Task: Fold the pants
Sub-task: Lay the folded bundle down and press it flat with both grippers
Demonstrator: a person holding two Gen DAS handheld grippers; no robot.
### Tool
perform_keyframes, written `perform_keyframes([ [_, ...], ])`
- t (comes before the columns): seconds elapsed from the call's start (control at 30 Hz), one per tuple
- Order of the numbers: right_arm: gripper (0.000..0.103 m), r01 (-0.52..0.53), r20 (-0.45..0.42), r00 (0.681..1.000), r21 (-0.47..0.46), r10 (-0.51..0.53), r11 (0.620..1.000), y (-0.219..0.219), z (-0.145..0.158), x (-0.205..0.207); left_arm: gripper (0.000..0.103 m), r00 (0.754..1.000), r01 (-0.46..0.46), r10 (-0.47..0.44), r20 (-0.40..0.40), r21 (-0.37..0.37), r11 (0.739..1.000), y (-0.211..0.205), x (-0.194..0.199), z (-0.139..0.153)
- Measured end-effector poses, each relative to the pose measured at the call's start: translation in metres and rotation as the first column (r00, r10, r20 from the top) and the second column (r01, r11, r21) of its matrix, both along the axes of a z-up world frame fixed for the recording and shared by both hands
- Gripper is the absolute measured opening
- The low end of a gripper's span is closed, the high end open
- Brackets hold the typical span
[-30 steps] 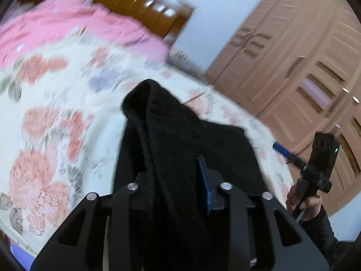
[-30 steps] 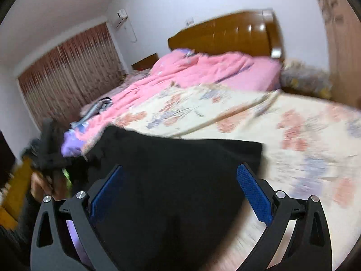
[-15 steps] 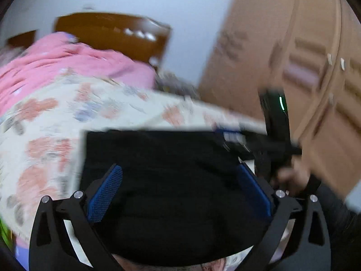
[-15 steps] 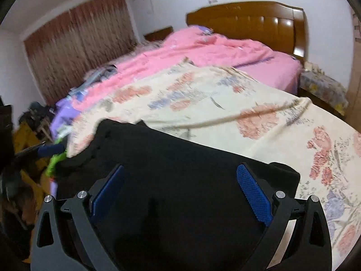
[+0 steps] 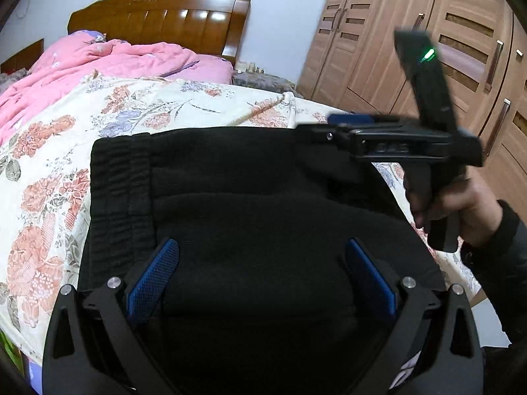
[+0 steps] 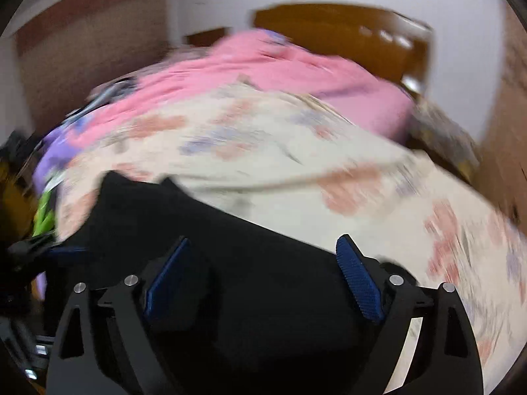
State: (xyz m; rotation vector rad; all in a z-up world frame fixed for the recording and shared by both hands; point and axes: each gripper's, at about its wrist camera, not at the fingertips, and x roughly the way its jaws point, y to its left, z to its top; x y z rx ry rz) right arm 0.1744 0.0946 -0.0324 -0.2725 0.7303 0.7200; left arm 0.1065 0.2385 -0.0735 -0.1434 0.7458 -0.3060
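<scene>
The black pants (image 5: 250, 204) lie folded on the floral bed cover, waistband at the left. My left gripper (image 5: 260, 270) is open and empty just above the near part of the pants. My right gripper (image 6: 262, 270) is open and empty over the pants (image 6: 263, 279) too; the right wrist view is blurred by motion. In the left wrist view the right gripper's tool (image 5: 388, 138) is seen from the side over the far right corner of the pants, held in a hand.
A floral bed cover (image 5: 158, 108) spans the bed, with a pink quilt (image 5: 98, 62) and wooden headboard (image 5: 158, 16) behind. A wooden wardrobe (image 5: 411, 49) stands at the right. Clutter sits beside the bed's left side (image 6: 42, 210).
My left gripper was shut on a raised bunch of the pants; it has let go and opened. The pants now lie flat. The right gripper swung across the pants.
</scene>
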Motion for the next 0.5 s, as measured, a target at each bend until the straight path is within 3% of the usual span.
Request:
perform_keyframes([
  [0.07, 0.090, -0.083, -0.066, 0.994, -0.034, 0.081, 0.996, 0.023, -0.009, 0.006, 0.101, 1.000, -0.008, 0.008, -0.001, 0.003, 1.000, -0.001, 0.001, 0.000],
  [0.17, 0.091, -0.076, -0.186, 0.981, -0.116, 0.054, 0.990, 0.039, -0.039, 0.031, 0.101, 1.000, -0.011, 0.011, -0.005, 0.010, 1.000, -0.002, 0.002, 0.000],
  [0.2, 0.092, -0.066, -0.206, 0.977, -0.095, 0.045, 0.993, 0.037, -0.043, 0.039, 0.101, 1.000, -0.010, 0.010, -0.007, 0.011, 1.000, -0.003, 0.003, 0.000],
  [0.3, 0.092, 0.063, -0.161, 0.984, -0.067, -0.073, 0.996, 0.020, -0.033, 0.050, 0.101, 1.000, -0.009, 0.009, -0.008, 0.012, 1.000, -0.002, 0.004, -0.001],
  [0.37, 0.092, 0.128, -0.164, 0.978, 0.000, -0.126, 0.992, 0.003, -0.024, 0.050, 0.101, 1.000, -0.008, 0.008, -0.004, 0.015, 1.000, -0.003, 0.004, -0.001],
  [0.43, 0.092, 0.103, -0.171, 0.982, 0.090, -0.086, 0.991, -0.009, -0.013, 0.036, 0.101, 1.000, -0.006, 0.006, 0.002, 0.019, 1.000, -0.003, 0.000, -0.001],
  [0.5, 0.093, 0.031, -0.149, 0.989, 0.094, -0.016, 0.995, -0.010, -0.010, 0.016, 0.101, 1.000, -0.011, 0.010, 0.005, 0.025, 1.000, -0.004, 0.000, -0.002],
])
